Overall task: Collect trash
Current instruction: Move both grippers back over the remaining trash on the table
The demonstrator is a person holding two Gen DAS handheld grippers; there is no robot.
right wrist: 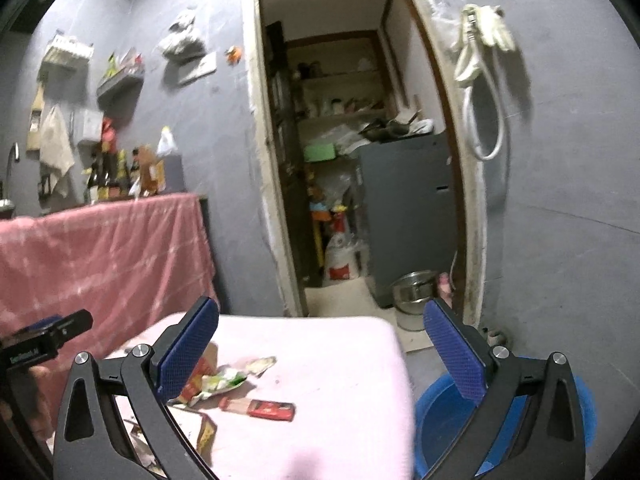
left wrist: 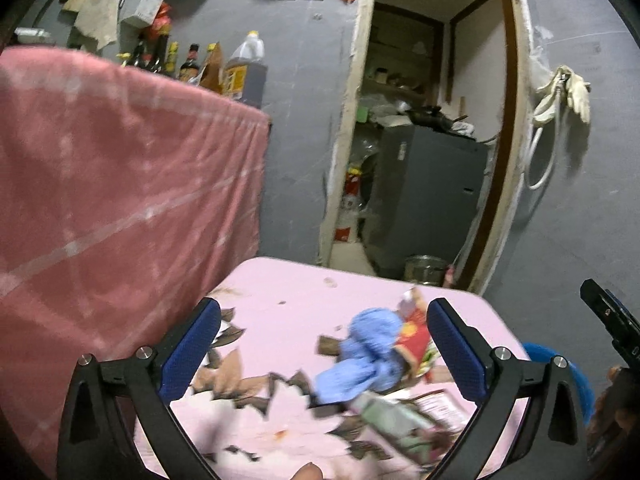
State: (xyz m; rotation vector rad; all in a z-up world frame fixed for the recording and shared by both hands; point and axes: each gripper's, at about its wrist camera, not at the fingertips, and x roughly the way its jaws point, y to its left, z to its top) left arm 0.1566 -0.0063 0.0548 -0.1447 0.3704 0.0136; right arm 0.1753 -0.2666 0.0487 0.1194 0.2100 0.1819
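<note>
1. The pink table [left wrist: 280, 292] carries all the trash; the blue tub [right wrist: 444, 408] sits on the floor just off its right edge, at about 4 o'clock in the right wrist view. I take it for the likely bin, though nothing shows what it is for.
2. Left claw [left wrist: 324, 344]: jaws wide, nothing held. The blue cloth [left wrist: 368, 352] lies between its fingers but untouched, at about 1 o'clock from the midpoint, its long axis running from 1 to 7 o'clock. A green wrapper [left wrist: 392, 416], blurred, lies just beside it toward 5 o'clock.
3. Right claw [right wrist: 322, 348]: jaws wide, empty. Its nearest trash is the red box [right wrist: 272, 409] at about 7 o'clock from the midpoint, long axis close to 3–9 o'clock, with a green-and-white wrapper [right wrist: 218, 384] near it at 9 o'clock, by the left finger.
4. My reading: the left hand is the nearer to the cloth pile, the right hand to the red box and the tub.
5. Torn brown scraps [left wrist: 236, 380] lie scattered toward 8 o'clock in the left wrist view.
6. Writing: the white print on the other gripper's body at the left edge of the right wrist view is too blurred to read; the packet prints are too.
</note>
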